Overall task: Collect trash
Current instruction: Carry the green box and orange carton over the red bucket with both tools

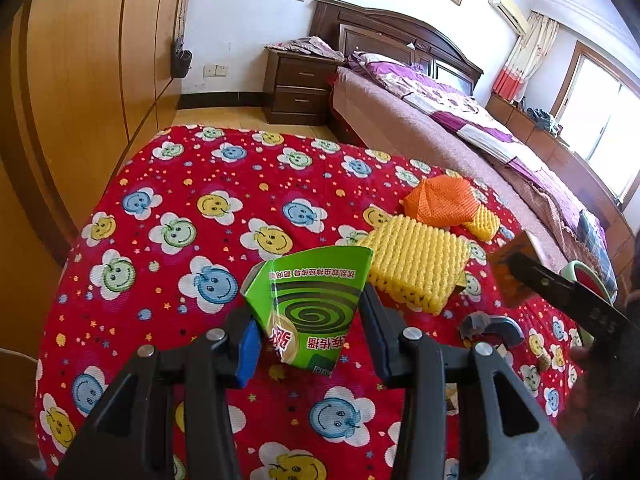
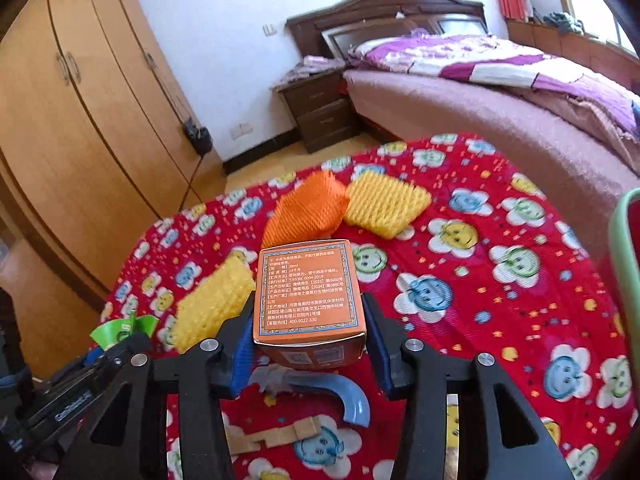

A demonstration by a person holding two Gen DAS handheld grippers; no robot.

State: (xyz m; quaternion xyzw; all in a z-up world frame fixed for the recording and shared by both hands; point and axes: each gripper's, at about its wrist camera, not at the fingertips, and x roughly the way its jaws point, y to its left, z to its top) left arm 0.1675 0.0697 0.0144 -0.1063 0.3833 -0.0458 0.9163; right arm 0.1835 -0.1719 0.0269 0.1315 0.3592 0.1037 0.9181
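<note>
My left gripper (image 1: 306, 306) is shut on a torn green mosquito-coil carton (image 1: 312, 304), held just over the red flower-print tablecloth (image 1: 180, 200). My right gripper (image 2: 306, 304) is shut on an orange printed box (image 2: 308, 292), its blue pads against the box's two sides. Behind the carton lies a large yellow foam net (image 1: 420, 264). Further back are an orange foam net (image 1: 440, 200) and a small yellow one (image 1: 486, 220). Under the orange box lie a blue-grey plastic piece (image 2: 340, 392) and a cardboard scrap (image 2: 280, 436). The green carton (image 2: 120, 330) shows at the right wrist view's lower left.
The round table's edge drops off to the left and far side. A wooden wardrobe (image 1: 80, 80) stands left. Behind the table are a dark nightstand (image 1: 300, 88) and a bed (image 1: 460, 120). A green chair back (image 2: 624, 260) rises at the table's right.
</note>
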